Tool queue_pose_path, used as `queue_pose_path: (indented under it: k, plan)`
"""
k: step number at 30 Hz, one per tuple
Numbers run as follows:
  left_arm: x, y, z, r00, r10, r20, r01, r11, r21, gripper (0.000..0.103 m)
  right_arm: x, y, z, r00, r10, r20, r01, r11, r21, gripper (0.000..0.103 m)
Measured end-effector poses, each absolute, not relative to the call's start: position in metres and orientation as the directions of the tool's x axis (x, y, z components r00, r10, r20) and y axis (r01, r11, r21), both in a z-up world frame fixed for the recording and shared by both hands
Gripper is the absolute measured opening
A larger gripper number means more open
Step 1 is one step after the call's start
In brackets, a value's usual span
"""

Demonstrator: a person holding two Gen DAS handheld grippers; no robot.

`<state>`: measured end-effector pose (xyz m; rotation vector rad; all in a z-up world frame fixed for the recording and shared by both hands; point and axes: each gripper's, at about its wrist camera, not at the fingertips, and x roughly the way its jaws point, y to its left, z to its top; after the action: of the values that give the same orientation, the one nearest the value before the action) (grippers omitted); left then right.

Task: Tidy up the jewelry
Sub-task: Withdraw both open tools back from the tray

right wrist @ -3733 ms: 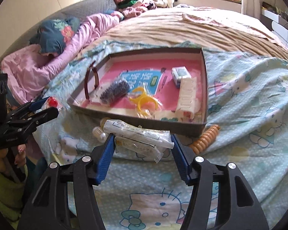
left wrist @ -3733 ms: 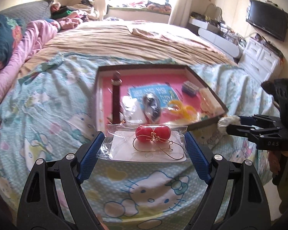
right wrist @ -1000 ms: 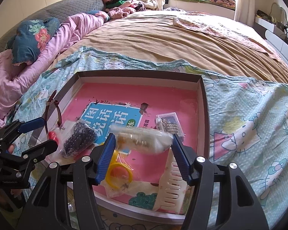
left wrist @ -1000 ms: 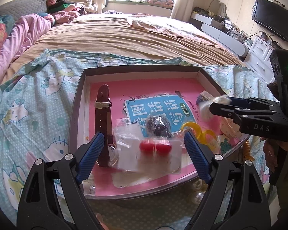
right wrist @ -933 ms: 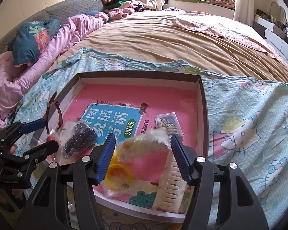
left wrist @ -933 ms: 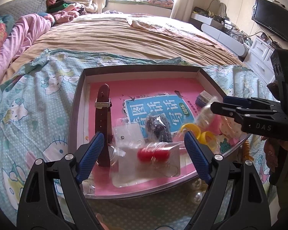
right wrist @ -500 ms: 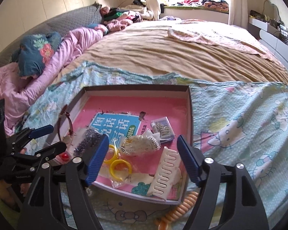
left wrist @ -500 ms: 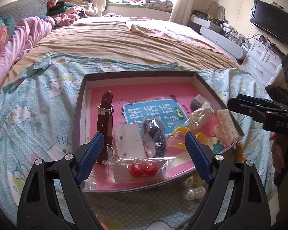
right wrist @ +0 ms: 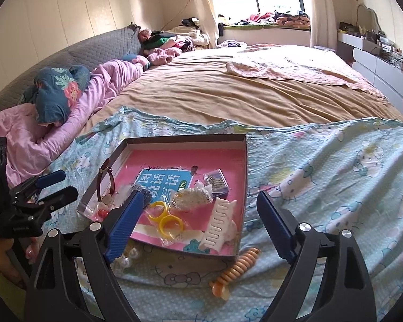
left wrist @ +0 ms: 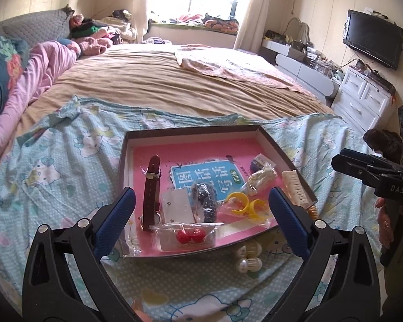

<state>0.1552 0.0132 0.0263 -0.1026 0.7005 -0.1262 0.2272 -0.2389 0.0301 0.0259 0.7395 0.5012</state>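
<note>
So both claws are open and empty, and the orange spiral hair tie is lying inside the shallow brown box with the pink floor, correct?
Not quite: the orange spiral hair tie lies outside the shallow brown box, on the blue blanket by its near corner, as the right wrist view shows. Both claws are open and empty.

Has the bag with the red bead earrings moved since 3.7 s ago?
Yes. The earring bag went from the left gripper, in front of the tray, to lying inside the tray's near edge, beside the watch.

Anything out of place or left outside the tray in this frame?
Yes. Two items lie on the bedsheet outside the tray: the pearl hair clips by its near edge and the orange spiral hair clip at its near right corner. The bagged red earrings overhang the near edge.
</note>
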Motion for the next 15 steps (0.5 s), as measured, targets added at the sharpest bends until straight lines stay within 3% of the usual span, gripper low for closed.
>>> queue_pose_path:
  k: [15]
  plan:
    - [0.122,0.012,0.050,0.793,-0.129,-0.596,0.066,0.990,-0.126,0.093,0.196,-0.260,0.045,0.660,0.450,-0.602,-0.425,0.884,0.195,0.091]
